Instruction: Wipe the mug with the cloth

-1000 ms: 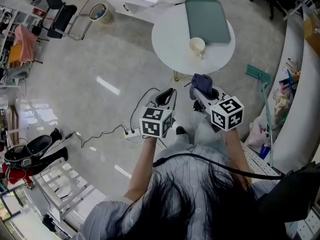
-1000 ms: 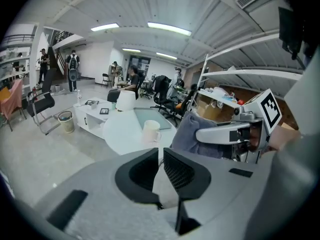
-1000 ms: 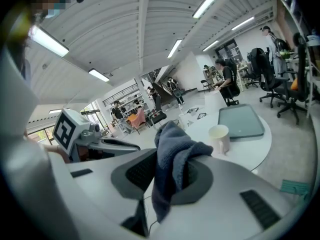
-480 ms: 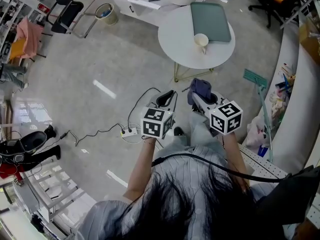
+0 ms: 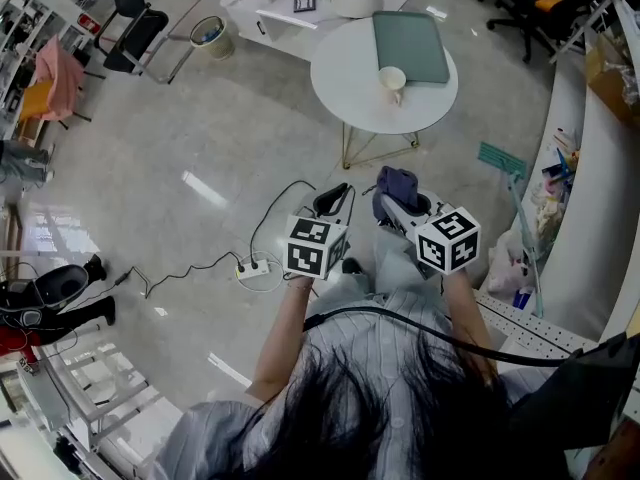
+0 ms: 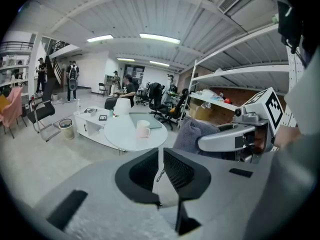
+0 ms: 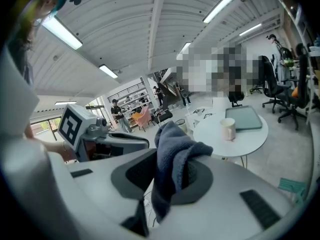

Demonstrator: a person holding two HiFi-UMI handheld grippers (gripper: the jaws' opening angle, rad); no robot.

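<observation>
A white mug (image 5: 392, 80) stands on a round white table (image 5: 345, 83), well ahead of both grippers. My right gripper (image 5: 400, 200) is shut on a dark blue cloth (image 5: 397, 185), which bunches up over the jaws and hangs below them (image 7: 175, 149). My left gripper (image 5: 335, 190) is held beside it, jaws nearly together with nothing between them (image 6: 160, 156). Both are held over the floor, short of the table. The mug (image 6: 143, 129) (image 7: 228, 128) shows in both gripper views, handle to the right.
A grey-green mat (image 5: 410, 46) lies on the table behind the mug. Beyond stand a low white table (image 5: 290, 3) and a waste bin (image 5: 208, 33). A power strip with cable (image 5: 255, 266) lies on the floor at left. A white counter (image 5: 590, 198) curves along the right.
Both grippers have shifted a little across the floor with the person, side by side as before. The cloth stays in the right gripper.
</observation>
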